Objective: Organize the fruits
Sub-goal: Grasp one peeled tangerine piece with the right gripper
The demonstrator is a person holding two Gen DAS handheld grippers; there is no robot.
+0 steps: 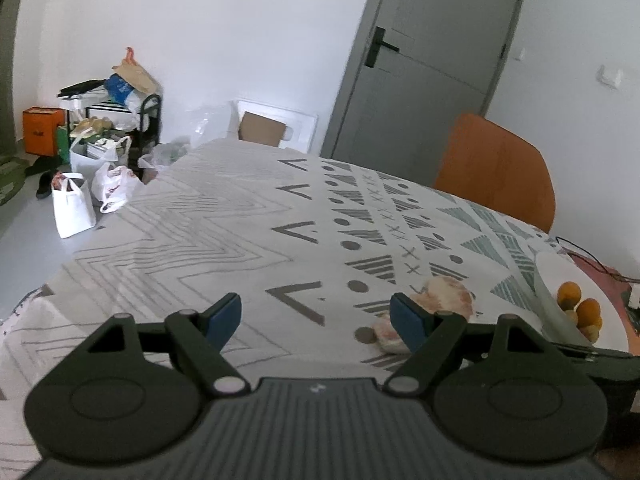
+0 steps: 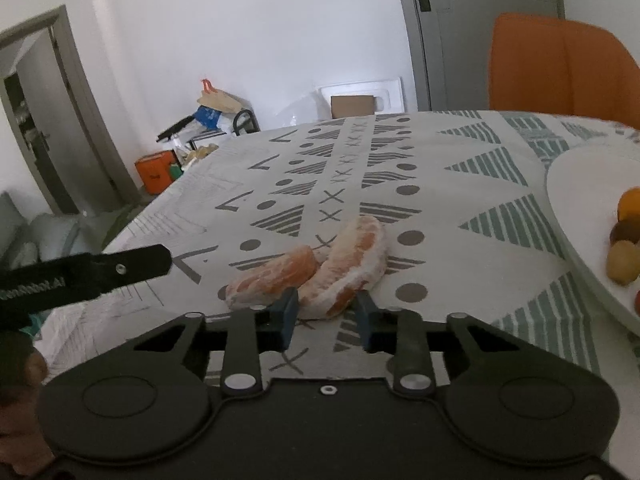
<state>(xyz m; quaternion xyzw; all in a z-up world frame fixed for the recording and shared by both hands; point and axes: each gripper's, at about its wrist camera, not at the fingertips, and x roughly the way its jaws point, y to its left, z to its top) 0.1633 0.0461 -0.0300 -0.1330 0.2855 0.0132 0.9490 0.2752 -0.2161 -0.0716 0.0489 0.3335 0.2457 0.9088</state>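
Orange chair [image 1: 496,172] beside grey door [image 1: 432,56], bags [image 1: 92,188] on floor

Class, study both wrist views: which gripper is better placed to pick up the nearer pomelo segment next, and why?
Right. The right gripper already straddles the nearer pomelo segment, fingers either side, with the plate close by. The left gripper is open over bare tablecloth, segments off to its side.

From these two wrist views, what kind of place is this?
Most likely a dining area in a lived-in home. A table under a patterned tablecloth holds a white plate of fruit, an orange chair stands at it, and shopping bags clutter the floor by a grey door.
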